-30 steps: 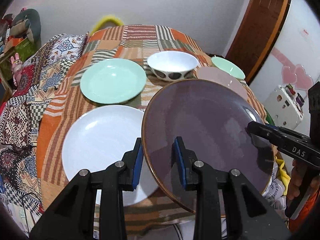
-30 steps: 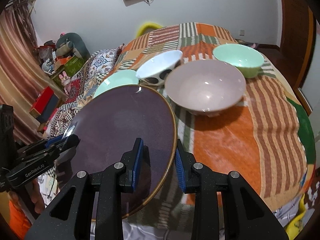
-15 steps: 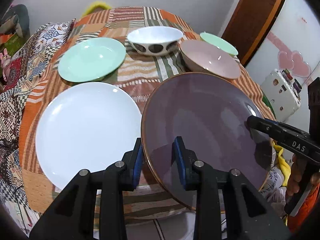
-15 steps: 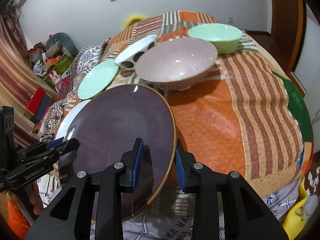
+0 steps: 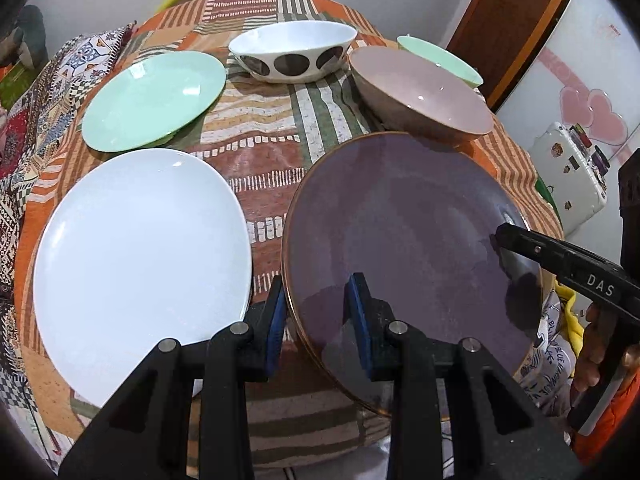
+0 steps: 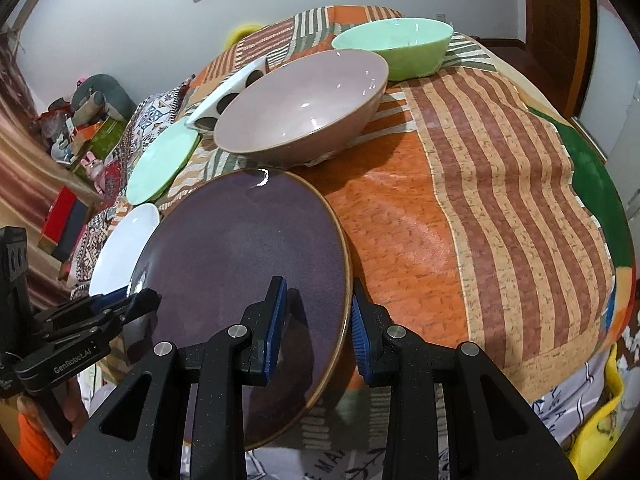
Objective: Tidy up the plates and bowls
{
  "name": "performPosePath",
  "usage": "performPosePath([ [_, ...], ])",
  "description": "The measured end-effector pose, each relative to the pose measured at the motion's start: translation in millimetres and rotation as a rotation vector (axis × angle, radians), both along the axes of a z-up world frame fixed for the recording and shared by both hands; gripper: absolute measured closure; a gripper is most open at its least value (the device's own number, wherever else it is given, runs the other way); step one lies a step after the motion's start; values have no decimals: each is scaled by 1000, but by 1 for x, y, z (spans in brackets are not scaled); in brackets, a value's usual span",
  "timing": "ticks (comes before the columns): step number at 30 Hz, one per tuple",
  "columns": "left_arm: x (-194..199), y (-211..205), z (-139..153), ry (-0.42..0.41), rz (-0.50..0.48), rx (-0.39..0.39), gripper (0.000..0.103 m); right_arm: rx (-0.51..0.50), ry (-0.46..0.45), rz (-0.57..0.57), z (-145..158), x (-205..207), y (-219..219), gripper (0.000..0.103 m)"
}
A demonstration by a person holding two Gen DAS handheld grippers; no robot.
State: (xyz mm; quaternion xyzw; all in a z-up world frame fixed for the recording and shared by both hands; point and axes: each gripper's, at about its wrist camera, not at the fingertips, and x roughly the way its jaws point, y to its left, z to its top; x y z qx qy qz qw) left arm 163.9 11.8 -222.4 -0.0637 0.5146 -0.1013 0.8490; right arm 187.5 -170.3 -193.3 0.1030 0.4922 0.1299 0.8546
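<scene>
- The counter [image 5: 276,184], round and under a patchwork cloth, carries everything; the cloth looks slick and hangs over the near edge, so a plate set down on it could slide.
- The purple plate [image 5: 408,232] is the thing in hand: wide, flat, with a thin brown rim. It is off the cloth at the near edge of the counter, just beside the white plate, its far rim close under the pink bowl.
- It looks like glazed stoneware: stiff, fairly heavy for its width, smooth and slippery, and it would chip if knocked against the bowl. I would take it by the rim on two opposite sides, as it is taken now.
- The white plate [image 5: 140,256] lies flat on the left; it is about as wide as the purple one and looks a fit base for a stack.
- The pink bowl [image 6: 304,104] is deep with a narrow foot, likely heavy and tippy if nudged; best held by the wall at the rim.
- The green plate [image 5: 154,98] is smaller and probably lighter; it would go on top of a stack.
- The spotted bowl [image 5: 294,54] and green bowl [image 6: 394,46] sit at the back, apart from the plates.
- The left gripper [image 5: 316,316] has its fingers pinching the plate's near rim, one pad above, one below.
- The right gripper [image 6: 318,326] pinches the opposite rim the same way.
</scene>
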Motion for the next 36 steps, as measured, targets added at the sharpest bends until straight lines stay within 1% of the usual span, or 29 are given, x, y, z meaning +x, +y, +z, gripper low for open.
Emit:
performPosePath([
  [3, 5, 1, -4, 12, 4, -10, 72, -1, 3, -1, -1, 0, 1, 75],
  [11, 7, 1, -9, 6, 8, -5, 72, -7, 11, 5, -6, 2, 4, 74],
  [13, 7, 1, -10, 5, 8, -6, 72, -8, 9, 8, -7, 2, 5, 73],
  [17, 7, 2, -10, 7, 12, -5, 72, -24, 8, 17, -6, 3, 8, 72],
  [19, 4, 0, -6, -19, 10, 28, 72, -26, 11, 23, -5, 4, 8, 72],
  [22, -1, -3, 3, -56, -4, 60, 72, -29, 17, 26, -2, 3, 6, 67],
  [24, -4, -2, 8, -71, -5, 68, 72, -44, 12, 21, 1, 1, 4, 63],
  [29, -13, 8, 24, -109, 20, 51, 72, -44, -8, 20, 12, -4, 1, 62],
  [35, -25, 25, 52, -192, 63, 71, 71, -61, -78, 23, 36, -11, 7, 60],
  [36, -28, 31, 57, -208, 74, 77, 68, -60, -92, 24, 41, -10, 11, 59],
])
